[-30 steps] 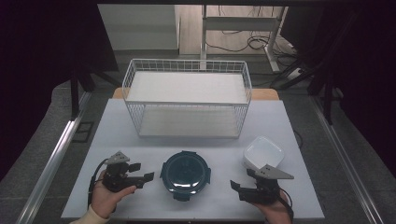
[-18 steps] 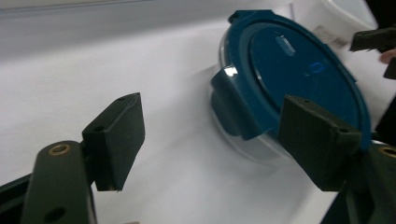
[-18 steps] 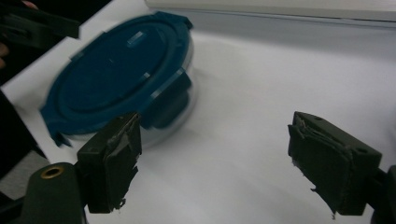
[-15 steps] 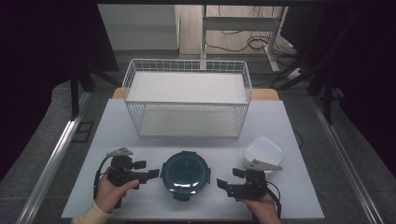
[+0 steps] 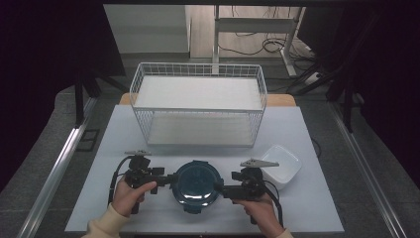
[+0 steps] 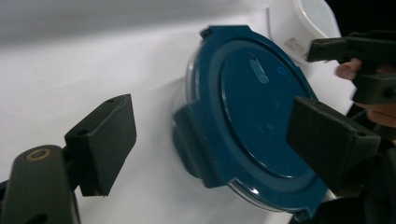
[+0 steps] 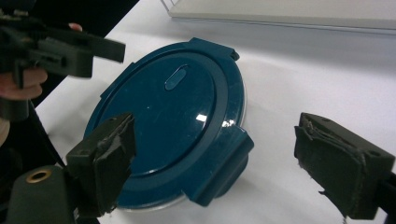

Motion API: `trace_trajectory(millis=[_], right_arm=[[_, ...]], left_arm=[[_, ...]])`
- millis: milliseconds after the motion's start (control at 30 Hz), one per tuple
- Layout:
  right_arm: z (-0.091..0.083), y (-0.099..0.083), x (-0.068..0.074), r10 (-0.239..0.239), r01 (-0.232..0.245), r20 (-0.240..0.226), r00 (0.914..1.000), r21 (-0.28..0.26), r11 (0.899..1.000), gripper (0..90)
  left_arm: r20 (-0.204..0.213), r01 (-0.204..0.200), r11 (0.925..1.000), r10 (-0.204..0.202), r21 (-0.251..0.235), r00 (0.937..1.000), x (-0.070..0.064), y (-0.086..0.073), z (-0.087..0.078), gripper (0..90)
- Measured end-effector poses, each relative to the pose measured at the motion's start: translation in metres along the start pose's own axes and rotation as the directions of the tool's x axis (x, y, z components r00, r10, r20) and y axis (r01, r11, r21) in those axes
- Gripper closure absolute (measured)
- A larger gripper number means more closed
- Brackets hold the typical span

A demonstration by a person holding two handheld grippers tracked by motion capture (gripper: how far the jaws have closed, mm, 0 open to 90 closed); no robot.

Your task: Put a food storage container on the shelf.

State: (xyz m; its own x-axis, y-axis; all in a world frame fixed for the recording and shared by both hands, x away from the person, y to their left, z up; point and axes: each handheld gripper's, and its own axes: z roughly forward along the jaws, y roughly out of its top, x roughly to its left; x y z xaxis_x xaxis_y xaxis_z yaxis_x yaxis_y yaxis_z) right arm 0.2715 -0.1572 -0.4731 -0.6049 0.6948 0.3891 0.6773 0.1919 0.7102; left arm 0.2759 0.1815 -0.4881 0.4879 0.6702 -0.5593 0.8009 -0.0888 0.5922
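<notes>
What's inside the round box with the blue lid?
I can't tell. The blue lid covers the round box fully, with its side clips folded down. Only a thin clear rim peeks out beneath the lid, so anything inside stays hidden.

White wire basket stood at back of surface. White square dish sat front right, well apart from basket. Cables lay on floor beyond.
</notes>
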Motion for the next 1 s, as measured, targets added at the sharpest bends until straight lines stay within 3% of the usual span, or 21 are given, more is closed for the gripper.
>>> trace_trajectory(millis=[100, 133, 200, 433, 533, 667, 733, 867, 967, 1000], right_arm=[[0.004, -0.004, -0.001, 0.021, -0.021, -0.002, 0.9998, 0.025, 0.999, 11.6], [0.006, -0.006, -0.003, 0.048, -0.048, -0.013, 0.9987, 0.032, 0.998, 11.6], [0.006, -0.008, -0.004, 0.067, -0.066, -0.019, 0.9976, 0.036, 0.997, 11.6], [0.014, -0.011, -0.006, 0.107, -0.106, -0.035, 0.9936, 0.050, 0.993, 11.6], [0.019, -0.012, -0.005, 0.114, -0.112, -0.041, 0.9926, 0.063, 0.992, 11.6], [0.024, -0.014, -0.004, 0.140, -0.136, -0.048, 0.9890, 0.071, 0.988, 11.9], [0.029, -0.015, -0.004, 0.169, -0.164, -0.065, 0.9835, 0.077, 0.983, 12.3], [0.034, -0.017, -0.005, 0.195, -0.189, -0.070, 0.9782, 0.090, 0.978, 12.8], [0.036, -0.018, -0.005, 0.210, -0.202, -0.080, 0.9745, 0.095, 0.975, 13.8], [0.036, -0.018, -0.005, 0.210, -0.202, -0.080, 0.9745, 0.095, 0.975, 13.8]], left_arm=[[-0.003, 0.004, 1.0000, -0.004, 0.003, 1.0000, -0.003, -0.002, 0.000, 14.3], [0.001, 0.005, 1.0000, -0.005, 0.004, 1.0000, -0.004, -0.003, -0.001, 13.5], [0.030, 0.033, 0.9995, -0.033, 0.003, 0.9990, -0.003, -0.005, 0.000, 13.0], [0.016, 0.044, 0.9988, -0.044, 0.022, 0.9989, 0.001, -0.009, 0.007, 13.2], [0.045, 0.052, 0.9982, -0.053, 0.029, 0.9976, 0.001, -0.009, 0.012, 13.5], [0.050, 0.048, 0.9981, -0.050, 0.040, 0.9975, -0.001, -0.010, 0.015, 15.6], [0.073, 0.062, 0.9970, -0.065, 0.045, 0.9951, 0.000, -0.010, 0.018, 16.1], [0.069, 0.067, 0.9962, -0.071, 0.055, 0.9951, 0.001, -0.010, 0.022, 16.2], [0.117, 0.121, 0.9904, -0.128, 0.066, 0.9848, 0.005, -0.012, 0.027, 16.2], [0.117, 0.121, 0.9904, -0.128, 0.066, 0.9848, 0.005, -0.012, 0.027, 16.2]])
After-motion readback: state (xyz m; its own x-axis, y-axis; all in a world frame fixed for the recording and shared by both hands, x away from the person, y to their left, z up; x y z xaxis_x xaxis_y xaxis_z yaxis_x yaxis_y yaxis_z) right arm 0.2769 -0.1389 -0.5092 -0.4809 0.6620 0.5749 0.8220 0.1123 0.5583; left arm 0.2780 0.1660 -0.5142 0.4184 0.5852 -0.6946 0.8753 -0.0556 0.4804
